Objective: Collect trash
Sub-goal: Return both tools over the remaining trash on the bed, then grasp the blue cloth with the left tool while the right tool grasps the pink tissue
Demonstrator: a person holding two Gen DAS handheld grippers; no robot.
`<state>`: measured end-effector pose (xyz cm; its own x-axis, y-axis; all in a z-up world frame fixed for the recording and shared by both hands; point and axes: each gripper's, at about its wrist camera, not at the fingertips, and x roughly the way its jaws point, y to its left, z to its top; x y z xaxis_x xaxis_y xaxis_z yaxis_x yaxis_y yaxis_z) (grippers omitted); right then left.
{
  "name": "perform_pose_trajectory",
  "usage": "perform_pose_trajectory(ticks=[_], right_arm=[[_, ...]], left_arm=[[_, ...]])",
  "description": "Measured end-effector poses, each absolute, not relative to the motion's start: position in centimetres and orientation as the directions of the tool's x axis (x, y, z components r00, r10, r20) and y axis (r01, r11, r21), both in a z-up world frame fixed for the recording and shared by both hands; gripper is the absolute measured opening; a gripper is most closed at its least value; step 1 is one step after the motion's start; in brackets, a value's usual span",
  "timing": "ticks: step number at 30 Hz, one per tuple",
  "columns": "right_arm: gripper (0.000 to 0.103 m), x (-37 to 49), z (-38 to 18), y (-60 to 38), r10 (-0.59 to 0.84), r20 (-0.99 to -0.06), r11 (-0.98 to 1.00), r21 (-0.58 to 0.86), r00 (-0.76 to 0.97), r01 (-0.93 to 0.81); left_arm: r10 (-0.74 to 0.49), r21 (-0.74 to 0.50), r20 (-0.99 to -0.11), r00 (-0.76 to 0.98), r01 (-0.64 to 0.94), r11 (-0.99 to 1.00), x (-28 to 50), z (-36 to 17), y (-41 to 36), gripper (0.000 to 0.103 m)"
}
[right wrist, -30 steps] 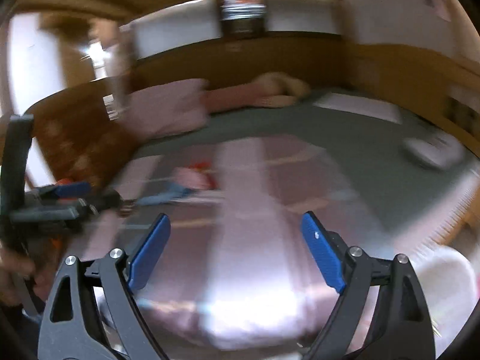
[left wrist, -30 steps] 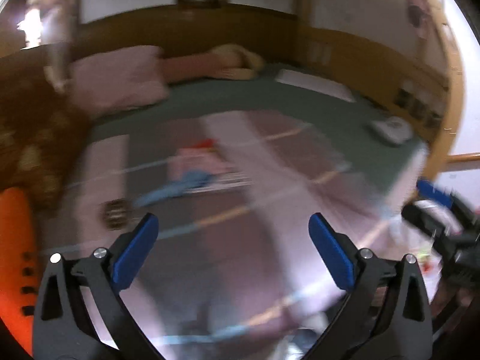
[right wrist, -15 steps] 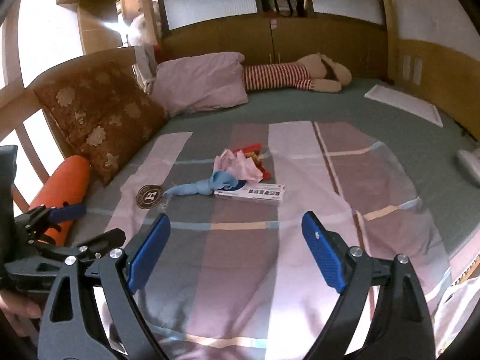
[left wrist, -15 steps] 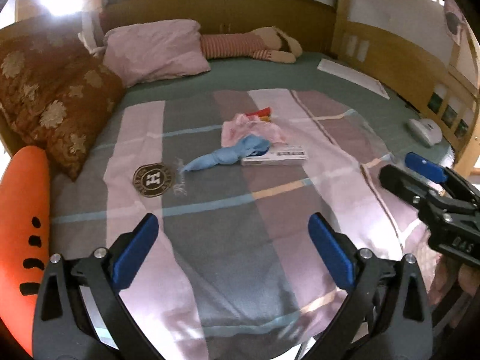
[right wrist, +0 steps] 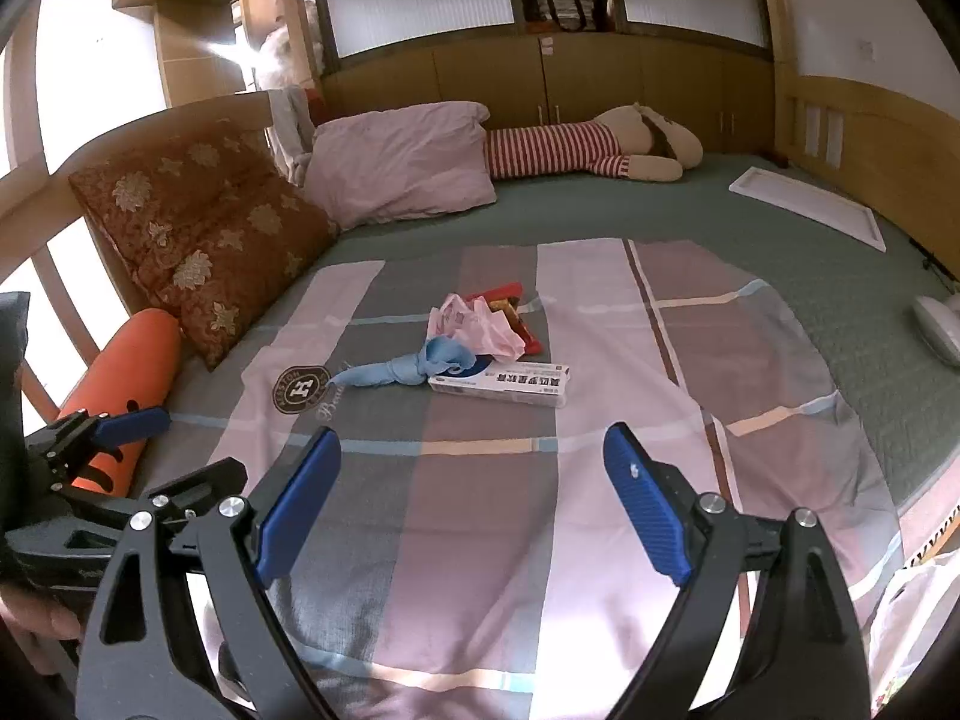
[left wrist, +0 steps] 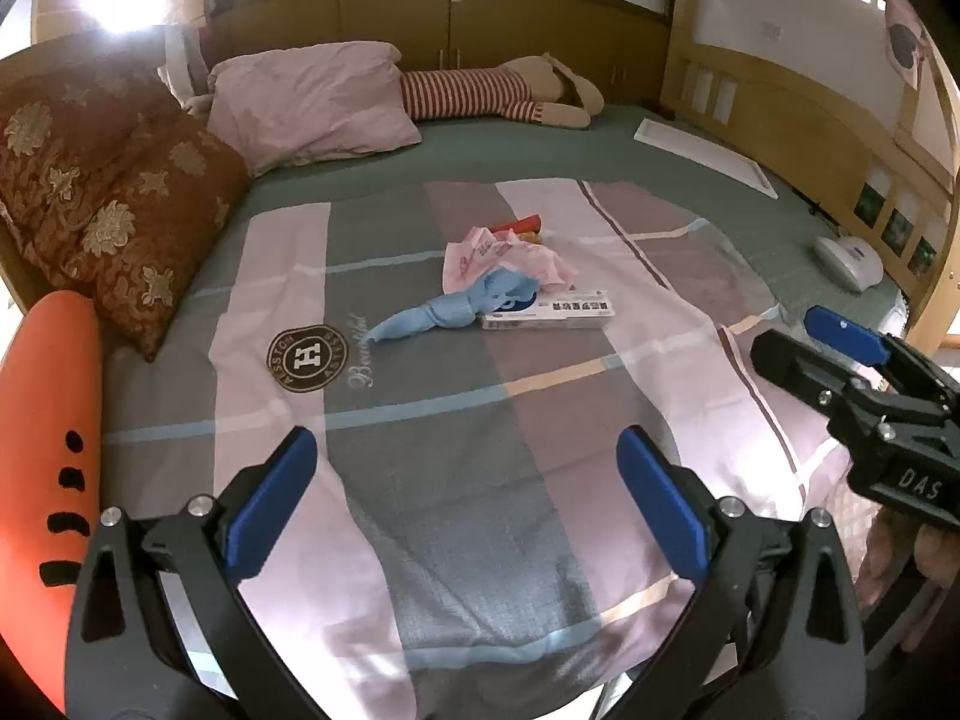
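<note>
While both grippers are held above the near edge of the bedspread (left wrist: 456,480), nothing is gripped. Jaws of the left gripper (left wrist: 459,495) are spread apart, as are those of the right gripper (right wrist: 471,495). Mid-bed, well beyond both, a blue bag (left wrist: 447,309), pink wrapper (left wrist: 510,255) and white box (left wrist: 549,312) are clustered, touching.

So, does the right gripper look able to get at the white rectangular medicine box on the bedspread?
Probably yes: the right gripper is open and empty, and only bare striped bedspread lies between it and the white rectangular medicine box.
</note>
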<state>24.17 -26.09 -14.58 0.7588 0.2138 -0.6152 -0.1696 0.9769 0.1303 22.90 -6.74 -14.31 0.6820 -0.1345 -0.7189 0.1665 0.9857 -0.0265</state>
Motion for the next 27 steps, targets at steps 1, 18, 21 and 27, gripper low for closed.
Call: perform_pose_trajectory(ticks=[1,18,21,27], right_arm=[[0.087,24.3,-14.7,-26.0,0.215,-0.616,0.977,0.128,0.758,-0.173],[0.082,45.4,-23.1,-22.4,0.243,-0.755,0.967,0.137,0.609,-0.216],[0.036,47.6,-25.2,-22.1,0.245,-0.809,0.964,0.147,0.534,-0.22],[0.009,44.4,-20.5,-23.6,0.34,-0.744,0.939,0.239,0.575,-0.246]], left_arm=[[-0.135,-0.026,-0.718,0.683,0.167,0.986,22.9,-14.3,-6.8,0.1],[-0.128,-0.077,-0.725,0.677,0.104,0.992,24.6,-14.4,-4.7,0.099],[-0.115,-0.062,-0.733,0.67,0.102,0.993,25.2,-15.0,-4.6,0.099],[-0.159,-0.083,-0.761,0.629,0.148,0.985,28.7,-16.7,-5.2,0.099]])
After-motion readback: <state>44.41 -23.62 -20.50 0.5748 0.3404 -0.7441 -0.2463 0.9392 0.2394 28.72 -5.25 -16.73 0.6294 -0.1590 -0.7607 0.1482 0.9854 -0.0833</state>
